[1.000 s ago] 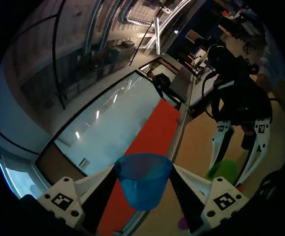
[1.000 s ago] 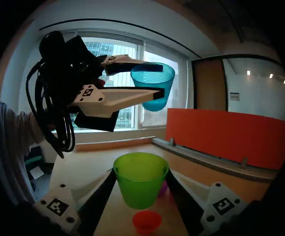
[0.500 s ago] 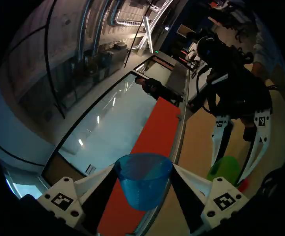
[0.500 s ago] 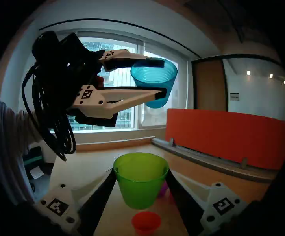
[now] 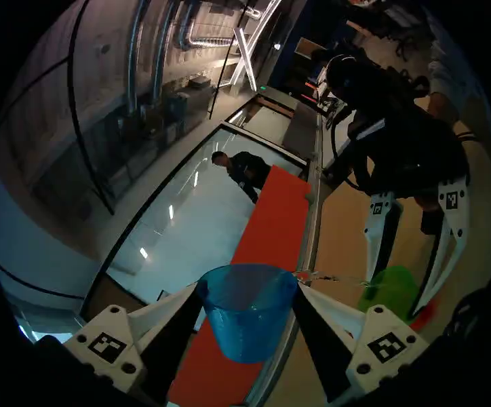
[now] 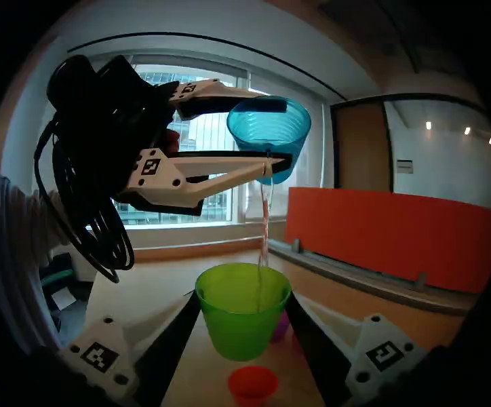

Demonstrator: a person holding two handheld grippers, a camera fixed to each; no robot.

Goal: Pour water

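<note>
My left gripper [image 5: 247, 319] is shut on a blue translucent cup [image 5: 247, 319]. In the right gripper view that left gripper [image 6: 272, 132] holds the blue cup [image 6: 270, 139] tilted, high above a green cup [image 6: 243, 317]. A thin stream of water [image 6: 264, 224] runs from the blue cup's rim down into the green cup. My right gripper [image 6: 243, 319] is shut on the green cup, which stands upright between its fingers. In the left gripper view the right gripper [image 5: 408, 278] and the green cup [image 5: 391, 293] sit at lower right, with the water stream [image 5: 334, 277] reaching them.
A small orange cup [image 6: 252, 384] and a purple object [image 6: 281, 325] sit on the wooden table [image 6: 150, 285] below the green cup. An orange partition [image 6: 395, 234] runs along the table's far edge. A sleeve [image 6: 15, 244] and black cables [image 6: 96, 224] are at left.
The blue cup has tipped further over the green cup, and water now streams from it into the green cup. The green cup has stayed in place.
</note>
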